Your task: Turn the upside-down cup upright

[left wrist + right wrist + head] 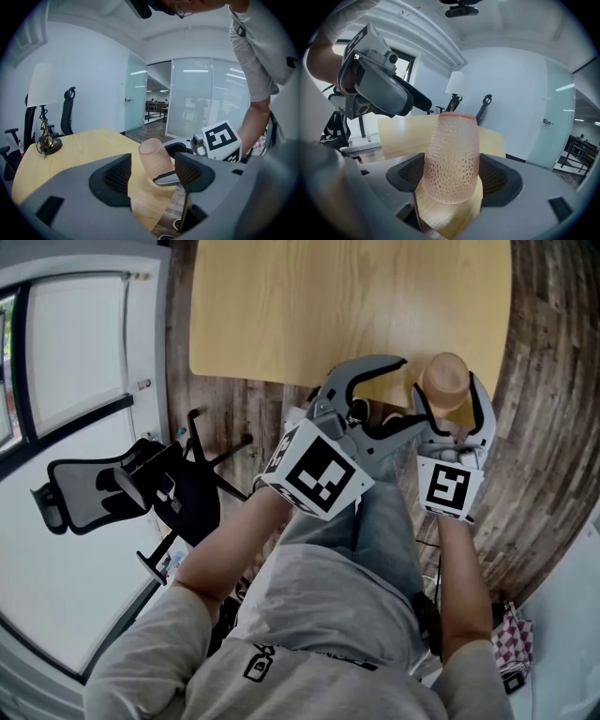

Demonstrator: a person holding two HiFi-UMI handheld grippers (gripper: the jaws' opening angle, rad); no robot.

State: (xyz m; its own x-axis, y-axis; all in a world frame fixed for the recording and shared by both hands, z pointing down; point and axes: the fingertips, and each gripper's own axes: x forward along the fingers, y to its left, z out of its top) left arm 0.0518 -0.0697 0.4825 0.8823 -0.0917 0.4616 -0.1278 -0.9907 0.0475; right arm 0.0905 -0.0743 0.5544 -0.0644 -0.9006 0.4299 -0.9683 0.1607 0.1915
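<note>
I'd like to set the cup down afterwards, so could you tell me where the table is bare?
Bare: the wide tabletop beyond the cup. Crowded: the near edge, where the right hand-held gripper holds the cup; a lamp stands farther off.

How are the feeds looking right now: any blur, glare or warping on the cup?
Right gripper view: the cup is sharp, dimples crisp, evenly lit, no glare; fisheye bends the room. Left gripper view: the cup is slightly soft, the glass wall behind is bright, corners vignetted black. Head view: table evenly lit, no hard shadows, edges bowed.
</note>
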